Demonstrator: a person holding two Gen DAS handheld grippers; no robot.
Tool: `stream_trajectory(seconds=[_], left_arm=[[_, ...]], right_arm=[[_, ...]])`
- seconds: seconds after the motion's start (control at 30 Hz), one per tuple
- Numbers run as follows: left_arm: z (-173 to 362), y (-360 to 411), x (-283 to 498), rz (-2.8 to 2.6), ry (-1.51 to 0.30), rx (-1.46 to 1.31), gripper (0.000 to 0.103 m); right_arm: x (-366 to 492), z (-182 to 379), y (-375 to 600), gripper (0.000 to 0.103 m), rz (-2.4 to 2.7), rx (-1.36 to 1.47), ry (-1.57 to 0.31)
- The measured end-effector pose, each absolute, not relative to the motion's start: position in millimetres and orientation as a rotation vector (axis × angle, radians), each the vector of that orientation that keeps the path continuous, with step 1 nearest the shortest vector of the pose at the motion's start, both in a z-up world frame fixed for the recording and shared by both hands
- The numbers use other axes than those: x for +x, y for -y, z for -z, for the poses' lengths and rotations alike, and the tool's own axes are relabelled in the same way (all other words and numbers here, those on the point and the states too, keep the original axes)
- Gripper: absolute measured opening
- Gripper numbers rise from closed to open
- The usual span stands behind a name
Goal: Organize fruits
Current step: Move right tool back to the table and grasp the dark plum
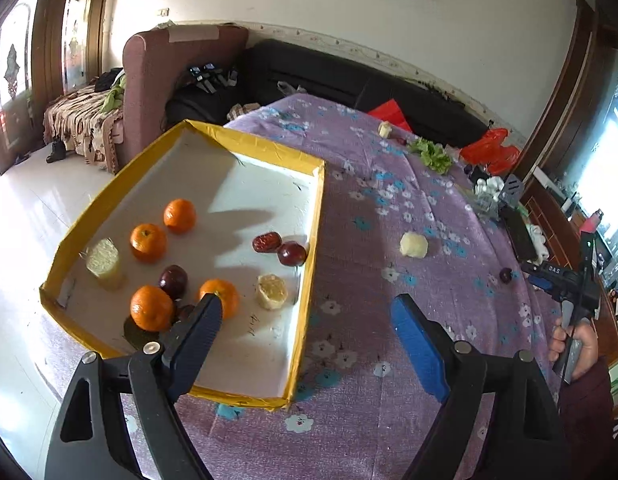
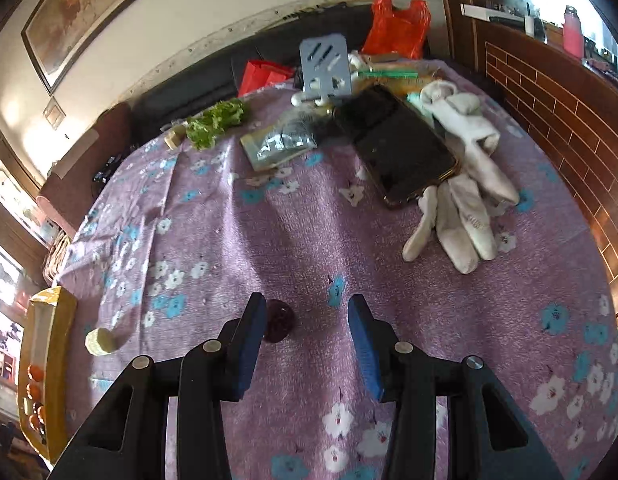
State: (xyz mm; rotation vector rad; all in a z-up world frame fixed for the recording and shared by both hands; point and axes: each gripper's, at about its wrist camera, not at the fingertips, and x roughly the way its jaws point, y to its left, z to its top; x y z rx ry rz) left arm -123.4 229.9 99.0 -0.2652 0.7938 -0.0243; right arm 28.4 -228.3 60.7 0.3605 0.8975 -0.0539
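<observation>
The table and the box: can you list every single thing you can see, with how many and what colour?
box: one, yellow rim, white inside, left part of the table
oranges: four, orange, in the box
dark plums: two clear ones, dark red, in the box; another on the cloth by the right claw
date: one, red-brown, in the box
pale peeled pieces: two in the box, one on the cloth
tablecloth: one, purple with flowers
lettuce: one bunch, green, far edge
socks: several, white, right side
phone: one, black, by the socks
bags: two, red, far edge
left claw: open, empty
right claw: open, plum beside its left finger
</observation>
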Motion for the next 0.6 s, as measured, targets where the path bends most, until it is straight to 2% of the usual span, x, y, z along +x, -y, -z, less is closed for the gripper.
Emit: stream_trajectory(seconds=[0.3, 0.33, 0.37, 0.6], left_arm=[[-99, -203, -109, 0.030, -0.822, -0.206, 0.086], [-100, -198, -105, 0.046, -0.823, -0.204, 0.086], [-101, -189, -96, 0.068, -0.829, -0.200, 0.086], [-80, -118, -22, 0.183, -0.929, -0.140, 0.086]], right_arm=[[45, -28, 187, 0.046, 0.055, 0.257, -0.892], [45, -27, 184, 0.045, 0.059, 0.240, -0.885], [44, -27, 184, 0.032, 0.061, 0.233, -0.881], [38, -25, 187, 0.031, 0.032, 0.258, -0.855]])
